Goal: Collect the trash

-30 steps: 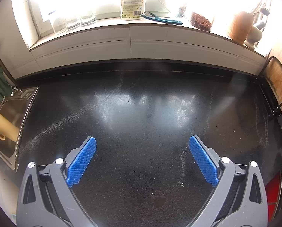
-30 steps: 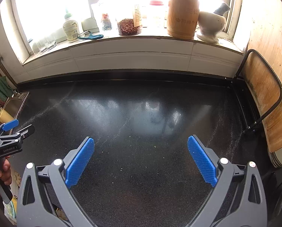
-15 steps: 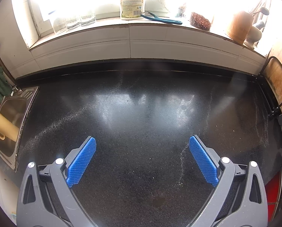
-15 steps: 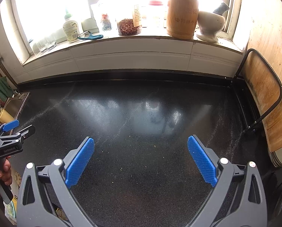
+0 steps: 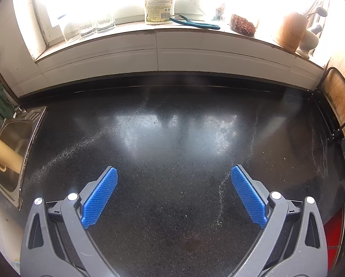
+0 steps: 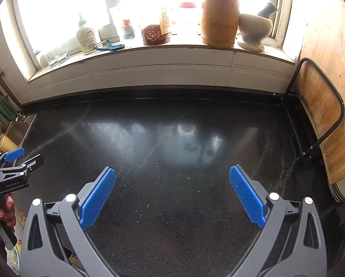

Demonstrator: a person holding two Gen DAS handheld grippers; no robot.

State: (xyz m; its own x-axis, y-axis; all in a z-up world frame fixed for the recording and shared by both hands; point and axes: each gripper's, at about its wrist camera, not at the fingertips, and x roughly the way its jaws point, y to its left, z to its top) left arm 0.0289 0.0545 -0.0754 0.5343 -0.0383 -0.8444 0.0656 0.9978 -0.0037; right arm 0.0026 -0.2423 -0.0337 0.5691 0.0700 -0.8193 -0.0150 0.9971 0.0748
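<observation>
My left gripper [image 5: 173,173] is open and empty, its blue pads spread wide above a black speckled countertop [image 5: 172,138]. My right gripper [image 6: 172,173] is also open and empty above the same countertop [image 6: 172,143]. The left gripper also shows at the left edge of the right wrist view [image 6: 22,155], held in a hand. Only small crumbs and pale dust streaks lie on the counter. No larger piece of trash shows on it.
A steel sink [image 5: 13,136] with a yellow cup [image 5: 6,153] lies at the left. The windowsill holds a bottle [image 5: 158,7], glasses [image 5: 89,26], a teal peeler [image 5: 195,23], a jar [image 6: 155,33], a utensil holder [image 6: 219,20] and a mortar [image 6: 254,31]. A cutting board [image 6: 322,120] leans at the right.
</observation>
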